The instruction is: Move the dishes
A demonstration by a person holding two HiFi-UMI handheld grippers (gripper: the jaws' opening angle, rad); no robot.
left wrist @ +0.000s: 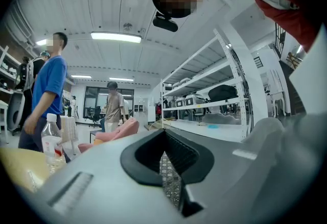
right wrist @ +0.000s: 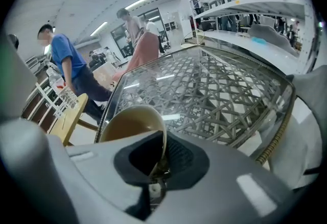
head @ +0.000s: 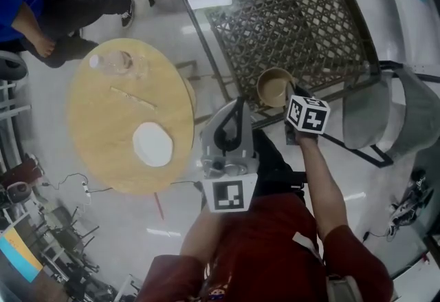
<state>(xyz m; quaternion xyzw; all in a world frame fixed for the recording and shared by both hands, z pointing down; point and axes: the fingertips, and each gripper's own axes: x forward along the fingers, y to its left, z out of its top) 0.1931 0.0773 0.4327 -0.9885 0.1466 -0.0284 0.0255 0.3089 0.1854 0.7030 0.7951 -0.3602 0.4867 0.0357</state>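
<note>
The person wears a dark red short-sleeved shirt (head: 265,245); the left gripper (left wrist: 164,152) and right gripper (right wrist: 161,162) are grey with black pads (left wrist: 145,159) and black-and-white marker cubes (head: 232,194).

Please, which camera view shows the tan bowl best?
The right gripper view: the tan bowl is large there, its rim pinched in the right claw. The head view shows it small, at the edge of the glass table, beside the marker cube. The left gripper view does not show it.
</note>
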